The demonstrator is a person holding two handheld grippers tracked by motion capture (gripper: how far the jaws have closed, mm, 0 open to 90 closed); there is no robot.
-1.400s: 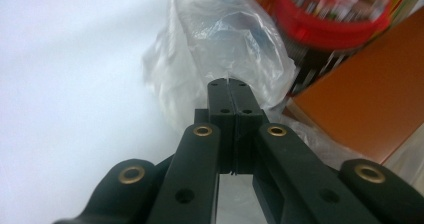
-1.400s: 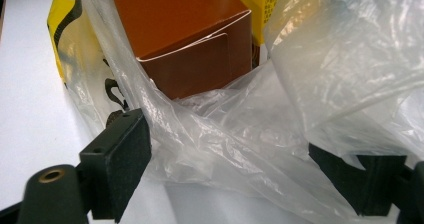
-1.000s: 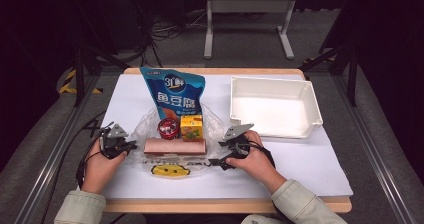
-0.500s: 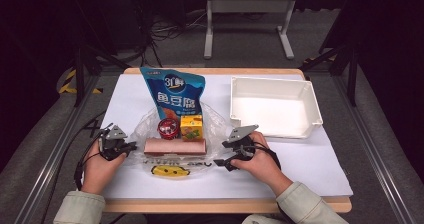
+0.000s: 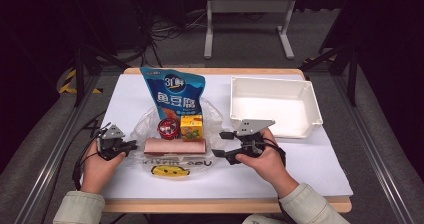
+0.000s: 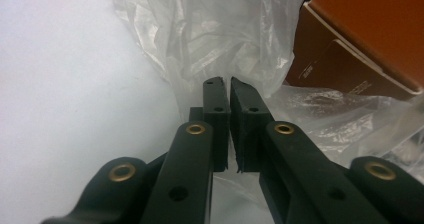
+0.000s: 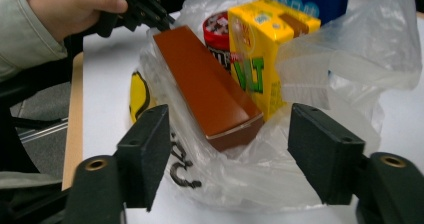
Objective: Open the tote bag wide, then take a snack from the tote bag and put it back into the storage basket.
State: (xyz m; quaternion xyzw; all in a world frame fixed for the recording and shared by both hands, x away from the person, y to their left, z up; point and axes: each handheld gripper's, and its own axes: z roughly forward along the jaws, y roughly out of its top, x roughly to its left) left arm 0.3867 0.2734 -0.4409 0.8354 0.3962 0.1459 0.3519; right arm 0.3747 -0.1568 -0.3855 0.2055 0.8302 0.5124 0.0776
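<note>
A clear plastic bag [image 5: 212, 116] lies mid-table. It holds a blue snack pouch [image 5: 173, 96], a red can [image 5: 168, 127], a yellow carton [image 5: 191, 127] and a long brown box [image 5: 175, 145]. My left gripper [image 5: 133, 144] is at the bag's left edge, its jaws shut on the film [image 6: 215, 29] in the left gripper view. My right gripper [image 5: 220, 144] hovers at the bag's right end. Its jaws are open and have just been closing. In the right gripper view the brown box [image 7: 205, 89] and bag [image 7: 345, 74] lie between the pads [image 7: 150, 149], untouched.
A white tray [image 5: 310, 109] stands at the back right on the white table cover [image 5: 310, 169]. A yellow face print [image 5: 167, 170] shows on the bag's front. The wooden table edge [image 5: 220, 206] runs close to the person's sleeves.
The right hand has lifted a little and its jaws have narrowed. The left hand and the bag's contents stay where they were.
</note>
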